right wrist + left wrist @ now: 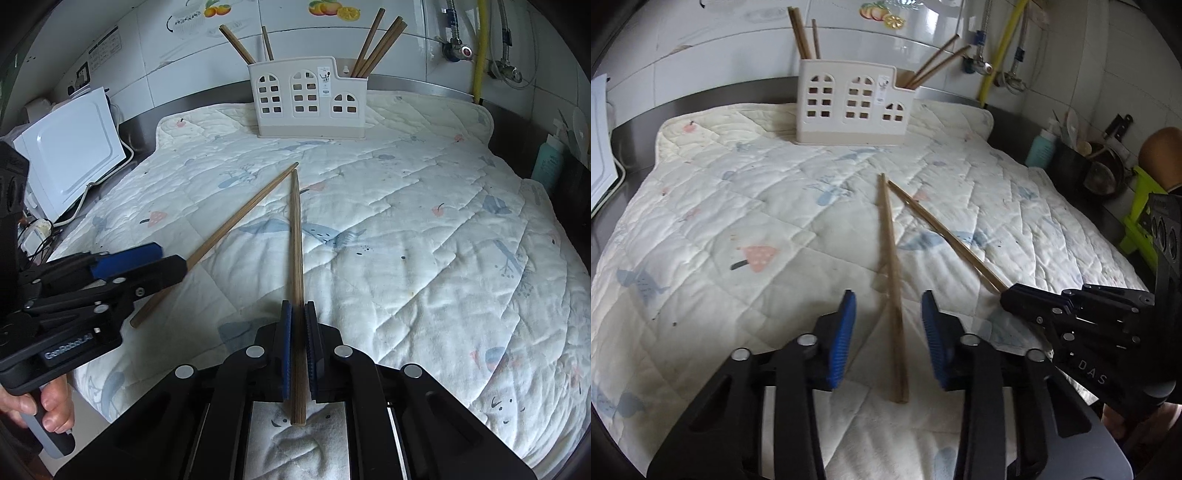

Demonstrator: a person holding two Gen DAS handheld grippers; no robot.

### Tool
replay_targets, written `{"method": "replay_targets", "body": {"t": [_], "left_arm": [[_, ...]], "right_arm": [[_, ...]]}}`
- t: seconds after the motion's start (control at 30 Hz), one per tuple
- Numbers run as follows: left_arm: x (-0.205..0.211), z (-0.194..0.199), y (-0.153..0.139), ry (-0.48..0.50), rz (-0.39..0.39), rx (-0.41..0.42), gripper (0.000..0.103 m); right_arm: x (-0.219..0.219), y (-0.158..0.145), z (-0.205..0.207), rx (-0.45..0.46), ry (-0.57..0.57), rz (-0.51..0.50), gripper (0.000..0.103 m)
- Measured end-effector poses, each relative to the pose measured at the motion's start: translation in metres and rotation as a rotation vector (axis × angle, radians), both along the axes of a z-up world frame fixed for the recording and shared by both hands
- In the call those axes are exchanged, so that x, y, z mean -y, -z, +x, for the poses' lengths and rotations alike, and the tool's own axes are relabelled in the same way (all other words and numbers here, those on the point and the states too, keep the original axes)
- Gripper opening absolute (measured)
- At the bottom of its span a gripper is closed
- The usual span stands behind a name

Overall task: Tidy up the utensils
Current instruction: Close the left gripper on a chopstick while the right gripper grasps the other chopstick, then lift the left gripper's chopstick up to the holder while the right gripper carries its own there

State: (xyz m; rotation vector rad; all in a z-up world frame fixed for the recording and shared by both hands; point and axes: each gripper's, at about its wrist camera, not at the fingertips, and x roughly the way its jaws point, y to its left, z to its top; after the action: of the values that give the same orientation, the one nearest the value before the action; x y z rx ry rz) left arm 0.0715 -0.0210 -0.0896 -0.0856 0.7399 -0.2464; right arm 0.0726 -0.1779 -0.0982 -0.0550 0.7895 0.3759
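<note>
two grippers low over quilt [738, 206]: left gripper [888, 332] wide open astride chopstick [892, 280], right gripper [299, 343] clamps another chopstick [296, 258].

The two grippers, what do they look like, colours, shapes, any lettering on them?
Both are black linkage-style tools with round silver pivot pins and ribbed blue pads on the fingers. The left gripper has white "GenRobot.AI" lettering on its body, seen from the right wrist view; the right gripper shows "DAS" on its side in the left wrist view. A bare hand grips the left handle.

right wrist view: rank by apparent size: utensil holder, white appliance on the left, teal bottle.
1. white appliance
2. utensil holder; it sits farther back, so the top two are unsure.
3. teal bottle, partly cut off.
</note>
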Motion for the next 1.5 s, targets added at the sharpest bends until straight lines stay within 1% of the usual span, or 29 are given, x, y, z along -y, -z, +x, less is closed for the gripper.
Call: {"method": "replay_targets", "body": {"t": [0.07,0.1,0.2,0.23,0.3,0.47,0.6,0.73,0.8,0.83,0.87,0.97,1.1,1.2,1.3,1.43,1.5], "left_arm": [[0.001,0.002,0.002,0.01,-0.002,-0.004,0.028],[0.002,0.002,0.003,0.014,0.001,-0.006,0.025],[0.004,0.003,0.005,0.025,0.004,-0.012,0.023],[0.005,0.003,0.005,0.029,0.004,-0.012,0.019],[0.008,0.004,0.007,0.034,0.022,-0.013,0.019],[0.007,0.007,0.009,0.02,0.02,-0.019,0.019],[0.013,0.011,0.009,0.019,0.05,-0.019,0.019],[0.015,0.011,0.009,0.016,0.061,-0.018,0.018],[0.015,0.011,0.009,0.009,0.057,-0.02,0.017],[0.015,0.011,0.008,0.001,0.057,-0.023,0.014],[0.014,0.012,0.008,-0.011,0.054,-0.031,0.013],[0.009,0.013,0.006,-0.027,0.007,-0.053,0.009],[0.011,0.012,0.008,-0.028,0.013,-0.053,0.008],[0.008,0.015,0.008,-0.032,-0.011,-0.077,0.008],[0.007,0.017,0.008,-0.021,-0.016,-0.096,0.008],[0.011,0.018,0.007,-0.012,0.014,-0.1,0.009],[0.011,0.017,0.006,-0.017,0.012,-0.096,0.009]], "right_arm": [[0.0,0.0,-0.001,0.002,-0.001,0.003,0.007],[0.001,0.0,-0.001,0.003,-0.001,0.005,0.007],[0.001,0.0,-0.001,0.005,-0.002,0.008,0.007],[0.001,0.001,-0.001,0.007,-0.003,0.009,0.007],[0.002,0.001,-0.001,0.009,-0.003,0.013,0.007],[0.0,0.002,-0.003,0.019,-0.005,0.01,0.007],[0.0,0.001,-0.004,0.026,-0.004,0.011,0.007],[0.002,0.0,-0.004,0.029,-0.002,0.016,0.007],[0.004,-0.002,-0.005,0.035,0.002,0.018,0.007],[0.006,-0.004,-0.006,0.038,0.005,0.021,0.007],[0.007,-0.006,-0.007,0.042,0.006,0.023,0.007],[0.011,-0.015,-0.009,0.064,0.013,0.023,0.007],[0.017,-0.026,-0.011,0.093,0.02,0.027,0.007],[0.018,-0.031,-0.012,0.107,0.021,0.031,0.007],[0.019,-0.035,-0.014,0.118,0.018,0.03,0.007],[0.02,-0.04,-0.015,0.125,0.013,0.034,0.007],[0.02,-0.043,-0.015,0.131,0.011,0.035,0.007]]}}
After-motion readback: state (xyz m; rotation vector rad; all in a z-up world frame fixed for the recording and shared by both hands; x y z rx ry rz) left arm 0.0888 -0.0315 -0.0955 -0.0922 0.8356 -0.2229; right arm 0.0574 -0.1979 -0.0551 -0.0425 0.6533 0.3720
